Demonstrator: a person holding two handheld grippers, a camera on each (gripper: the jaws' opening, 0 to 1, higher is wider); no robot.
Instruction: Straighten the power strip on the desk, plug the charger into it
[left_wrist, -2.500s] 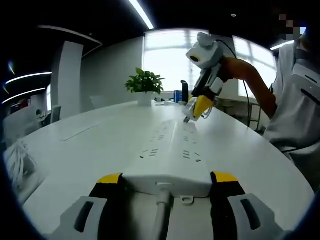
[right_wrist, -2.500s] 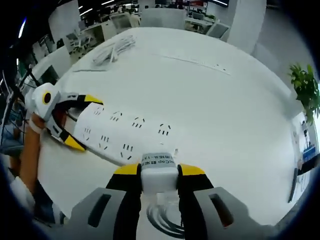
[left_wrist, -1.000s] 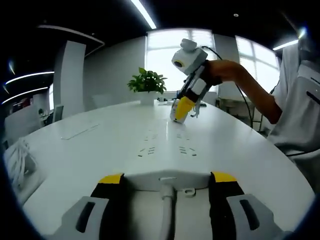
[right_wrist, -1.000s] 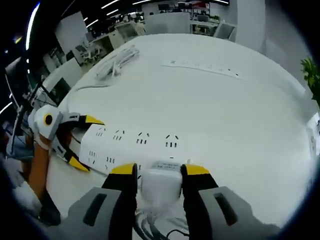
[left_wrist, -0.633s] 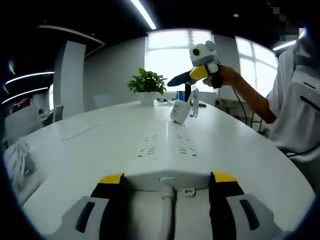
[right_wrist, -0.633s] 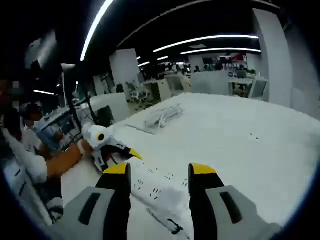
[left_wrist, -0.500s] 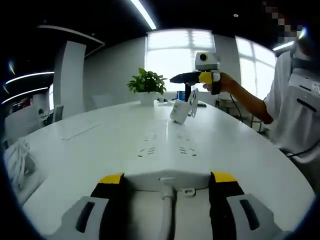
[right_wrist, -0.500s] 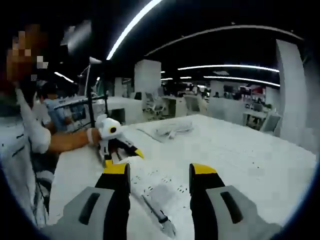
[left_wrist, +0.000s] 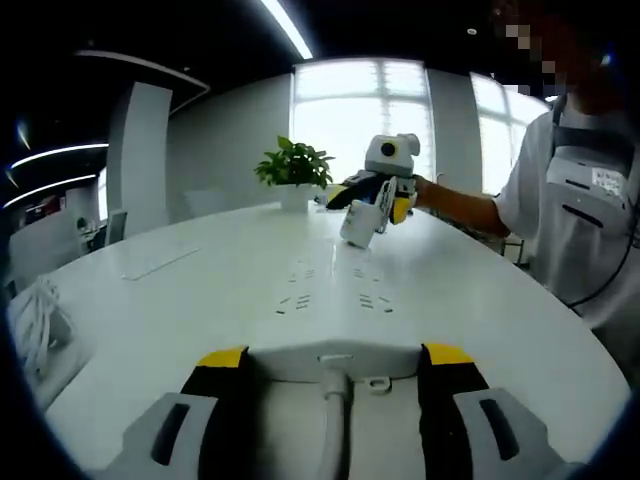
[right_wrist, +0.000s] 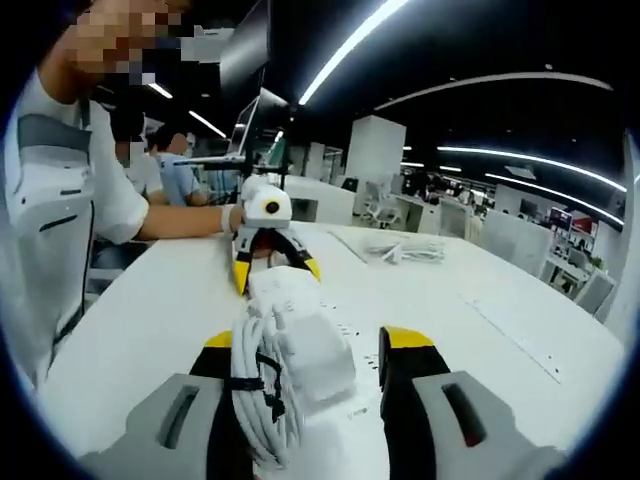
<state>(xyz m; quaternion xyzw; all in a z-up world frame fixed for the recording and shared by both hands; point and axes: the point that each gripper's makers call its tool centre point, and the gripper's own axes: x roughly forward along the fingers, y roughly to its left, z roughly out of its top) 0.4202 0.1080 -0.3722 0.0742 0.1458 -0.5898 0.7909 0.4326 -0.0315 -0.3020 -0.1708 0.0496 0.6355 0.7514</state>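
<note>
While cable (right_wrist: 262, 400) blurs — charger (right_wrist: 313, 352) plugged.

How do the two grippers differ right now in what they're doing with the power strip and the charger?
The left gripper is shut on the near end of the power strip, where its cord leaves; the right gripper stands open around the charger, which is plugged into the strip's far end with its coiled cable alongside. The left gripper lies low on the table; the right sits further along. Both have yellow-tipped jaws.

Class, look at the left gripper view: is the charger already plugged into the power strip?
Yes: the charger stands upright on the far end of the power strip.
</note>
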